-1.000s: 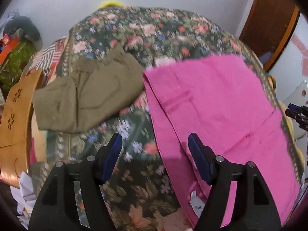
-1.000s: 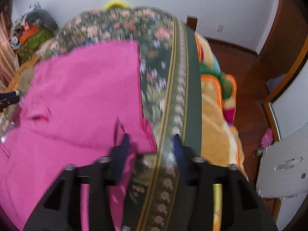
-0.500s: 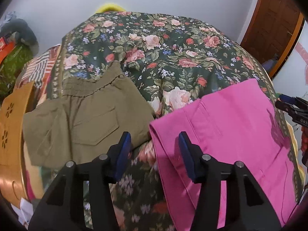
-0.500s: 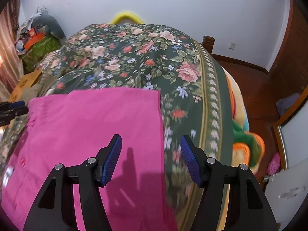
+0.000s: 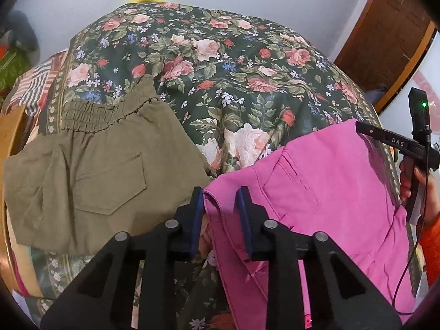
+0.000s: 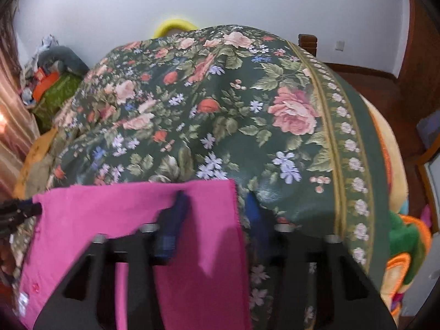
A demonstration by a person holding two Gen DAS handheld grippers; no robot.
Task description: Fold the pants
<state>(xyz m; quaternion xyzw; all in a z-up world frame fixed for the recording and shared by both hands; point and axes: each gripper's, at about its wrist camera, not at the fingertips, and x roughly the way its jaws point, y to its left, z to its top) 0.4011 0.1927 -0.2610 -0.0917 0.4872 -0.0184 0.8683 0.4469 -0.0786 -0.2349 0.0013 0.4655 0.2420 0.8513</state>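
Pink pants lie flat, folded, on floral bedspread.

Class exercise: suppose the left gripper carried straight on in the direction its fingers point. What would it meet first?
Probably the pink pants: their near corner already lies between the open fingers of the left gripper. Beyond that fold comes the floral bedspread. The olive pants lie off to the left, though depth is hard to judge.

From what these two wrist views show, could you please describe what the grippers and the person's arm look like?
The left gripper has black angular arms with triangular cut-outs, silver round pivot pins and blue pads lining the jaws. The right gripper looks alike, though blurred. In the left wrist view its black body shows white letters "DAS", a green light and a thin black cable. The right hand is bare, with an orange sleeve.
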